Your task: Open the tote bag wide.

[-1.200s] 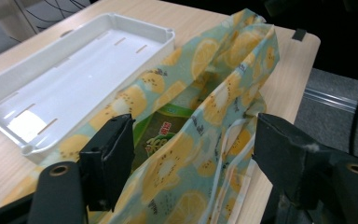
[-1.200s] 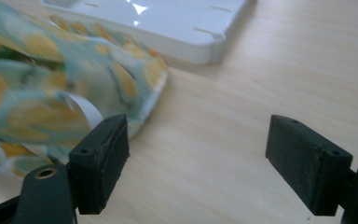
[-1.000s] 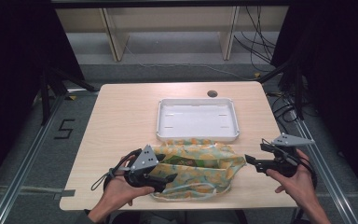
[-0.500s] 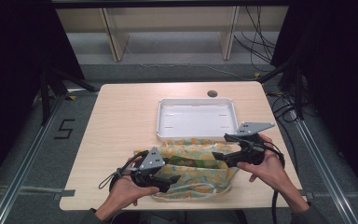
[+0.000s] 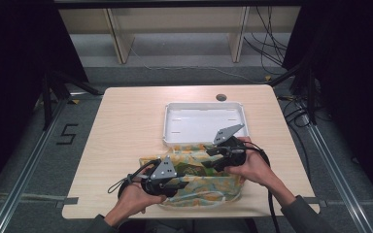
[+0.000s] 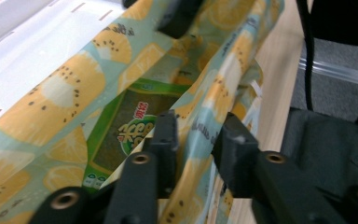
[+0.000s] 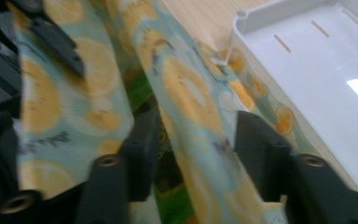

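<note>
Both jaws have just been closing, each with a wall of the fruit-print bag [image 5: 201, 182] between them. The left gripper [image 6: 193, 140] holds the near rim; the right gripper [image 7: 193, 135], newly arrived, straddles the far rim beside the white tray [image 5: 204, 121] on the counter [image 5: 126, 126]. The mouth should open next.

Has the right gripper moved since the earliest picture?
Yes. The right gripper has moved inward from the table's right edge onto the fruit-print bag, just below the white tray.
</note>
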Motion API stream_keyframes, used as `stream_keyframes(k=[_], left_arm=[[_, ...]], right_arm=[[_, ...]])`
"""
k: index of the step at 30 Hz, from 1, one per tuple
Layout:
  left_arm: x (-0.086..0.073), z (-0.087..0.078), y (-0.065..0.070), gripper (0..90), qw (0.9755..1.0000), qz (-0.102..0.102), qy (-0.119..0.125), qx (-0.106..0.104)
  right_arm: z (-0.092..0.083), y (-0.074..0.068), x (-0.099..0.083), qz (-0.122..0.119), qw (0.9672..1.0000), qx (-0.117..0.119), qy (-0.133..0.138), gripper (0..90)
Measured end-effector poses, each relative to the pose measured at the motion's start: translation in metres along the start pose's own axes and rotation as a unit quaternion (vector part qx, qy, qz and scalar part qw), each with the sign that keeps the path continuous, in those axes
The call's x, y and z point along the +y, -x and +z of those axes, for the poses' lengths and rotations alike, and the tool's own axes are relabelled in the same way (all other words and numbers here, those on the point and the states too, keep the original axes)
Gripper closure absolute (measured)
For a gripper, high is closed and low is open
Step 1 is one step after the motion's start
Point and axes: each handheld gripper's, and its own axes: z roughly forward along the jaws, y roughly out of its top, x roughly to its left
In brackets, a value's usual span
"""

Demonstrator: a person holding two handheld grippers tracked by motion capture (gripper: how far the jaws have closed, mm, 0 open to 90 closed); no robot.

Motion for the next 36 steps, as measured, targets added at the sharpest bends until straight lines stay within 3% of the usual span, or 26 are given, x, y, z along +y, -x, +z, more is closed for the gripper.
stream_keyframes(k=[3, 5, 8, 11, 12, 15, 18, 19, 22, 24, 26, 28, 29, 31, 32, 34, 35, 36], left_arm=[[-0.003, -0.001, 0.002, 82.5, 0.9999, 0.011, -0.008, -0.009], [-0.006, -0.001, 0.004, 87.8, 0.9996, 0.017, -0.012, -0.017], [-0.009, -0.003, 0.006, 89.3, 0.9991, 0.027, -0.021, -0.024], [-0.016, -0.007, 0.012, 89.4, 0.9989, 0.025, -0.025, -0.032], [-0.016, -0.007, 0.012, 89.4, 0.9989, 0.025, -0.025, -0.032], [-0.020, -0.014, 0.016, 89.4, 0.9982, 0.033, -0.028, -0.041], [-0.022, -0.015, 0.021, 89.5, 0.9973, 0.043, -0.027, -0.052], [-0.021, -0.016, 0.022, 89.5, 0.9969, 0.049, -0.029, -0.054], [-0.021, -0.016, 0.026, 89.5, 0.9963, 0.050, -0.029, -0.063], [-0.020, -0.016, 0.027, 89.5, 0.9960, 0.053, -0.028, -0.066], [-0.019, -0.016, 0.027, 88.8, 0.9965, 0.047, -0.025, -0.065], [-0.012, -0.018, 0.022, 76.8, 0.9979, 0.021, -0.005, -0.061], [-0.009, -0.019, 0.020, 70.7, 0.9985, 0.011, 0.003, -0.054], [-0.004, -0.020, 0.018, 61.3, 0.9988, 0.008, 0.009, -0.048], [0.004, -0.024, 0.013, 58.8, 0.9994, 0.004, 0.014, -0.033], [0.009, -0.025, 0.011, 50.9, 0.9995, 0.008, 0.015, -0.025], [0.018, -0.030, 0.005, 50.8, 0.9997, 0.003, 0.022, -0.001], [0.018, -0.030, 0.005, 50.0, 0.9997, 0.003, 0.022, -0.001]], right_arm=[[0.005, 0.010, 0.003, -0.009, 0.9998, -0.018, -0.003, 80.2], [0.005, 0.018, 0.007, -0.004, 0.9995, -0.030, -0.006, 85.9], [0.004, 0.027, 0.012, 0.004, 0.9988, -0.049, 0.000, 88.0], [0.001, 0.048, 0.022, 0.021, 0.9965, -0.081, 0.008, 89.6], [0.000, 0.055, 0.024, 0.013, 0.9961, -0.087, 0.012, 90.0], [-0.002, 0.068, 0.030, 0.029, 0.9935, -0.109, 0.012, 90.0], [-0.002, 0.078, 0.035, 0.032, 0.9926, -0.116, 0.018, 90.0], [-0.002, 0.079, 0.037, 0.042, 0.9918, -0.119, 0.019, 90.0], [-0.002, 0.086, 0.039, 0.038, 0.9903, -0.132, 0.021, 90.0], [-0.001, 0.090, 0.039, 0.042, 0.9906, -0.125, 0.038, 90.0], [-0.003, 0.089, 0.038, 0.042, 0.9906, -0.127, 0.030, 85.9], [-0.005, 0.086, 0.038, 0.040, 0.9905, -0.124, 0.044, 71.3], [-0.010, 0.079, 0.038, 0.076, 0.9888, -0.123, 0.037, 66.3], [-0.016, 0.076, 0.038, 0.063, 0.9897, -0.118, 0.052, 62.0], [-0.025, 0.066, 0.037, 0.062, 0.9889, -0.112, 0.075, 54.4], [-0.032, 0.060, 0.036, 0.062, 0.9904, -0.098, 0.075, 50.7], [-0.042, 0.047, 0.032, 0.057, 0.9921, -0.080, 0.078, 48.0], [-0.046, 0.042, 0.028, 0.037, 0.9930, -0.074, 0.085, 47.5]])
